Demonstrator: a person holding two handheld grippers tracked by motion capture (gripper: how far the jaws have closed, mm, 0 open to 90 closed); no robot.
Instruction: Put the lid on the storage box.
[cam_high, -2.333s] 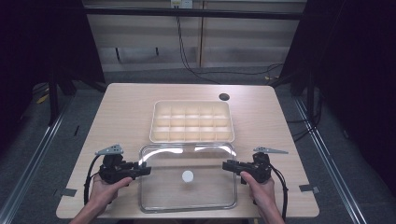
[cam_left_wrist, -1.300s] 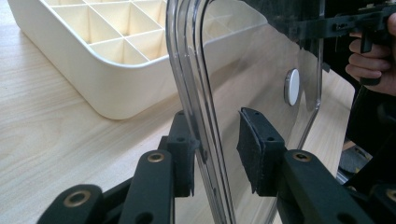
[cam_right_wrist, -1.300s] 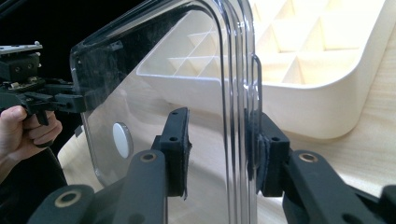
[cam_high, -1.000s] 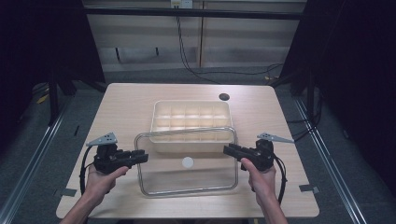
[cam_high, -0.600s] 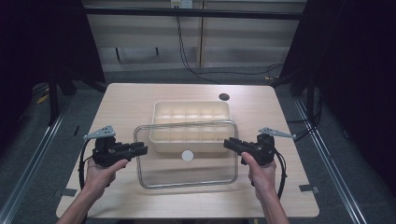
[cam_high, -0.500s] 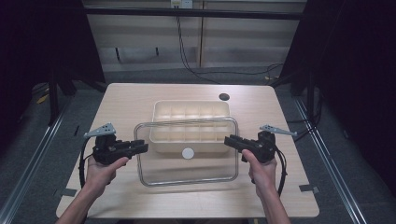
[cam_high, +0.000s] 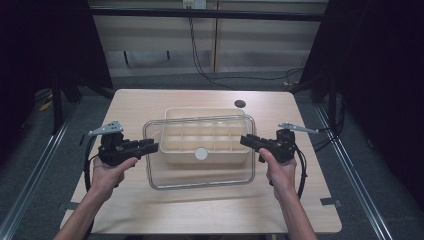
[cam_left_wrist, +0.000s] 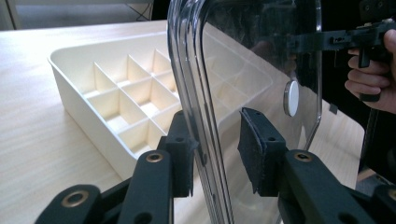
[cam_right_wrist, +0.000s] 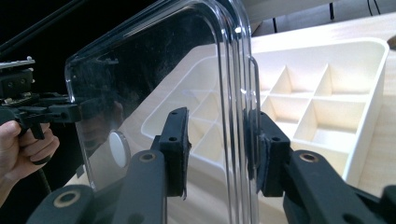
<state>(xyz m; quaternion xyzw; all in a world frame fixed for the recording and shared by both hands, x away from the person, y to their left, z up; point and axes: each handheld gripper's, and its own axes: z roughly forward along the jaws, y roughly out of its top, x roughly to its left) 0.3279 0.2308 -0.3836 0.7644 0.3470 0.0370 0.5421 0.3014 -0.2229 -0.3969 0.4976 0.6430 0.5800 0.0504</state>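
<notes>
A clear plastic lid (cam_high: 200, 172) with a white round knob (cam_high: 201, 153) hangs level above the table, its far half over a cream compartment tray (cam_high: 200, 110). My left gripper (cam_high: 150, 146) is shut on the lid's left edge and my right gripper (cam_high: 247, 141) on its right edge. In the left gripper view the black pads (cam_left_wrist: 180, 151) straddle the lid's rim (cam_left_wrist: 191, 70), with the tray (cam_left_wrist: 116, 98) beyond it. In the right gripper view my gripper (cam_right_wrist: 219, 140) clamps the lid (cam_right_wrist: 154, 70) in front of the tray (cam_right_wrist: 322, 93).
The light wooden table (cam_high: 150, 105) has a dark round hole (cam_high: 240, 103) near its far edge. Metal rails run along the floor on both sides. Cables hang over the wall panel behind. Bare tabletop lies in front of the lid.
The lid lay on the table in front of the tray. Both grippers have lifted it and carried it away from the person, so that it now overlaps the tray.
</notes>
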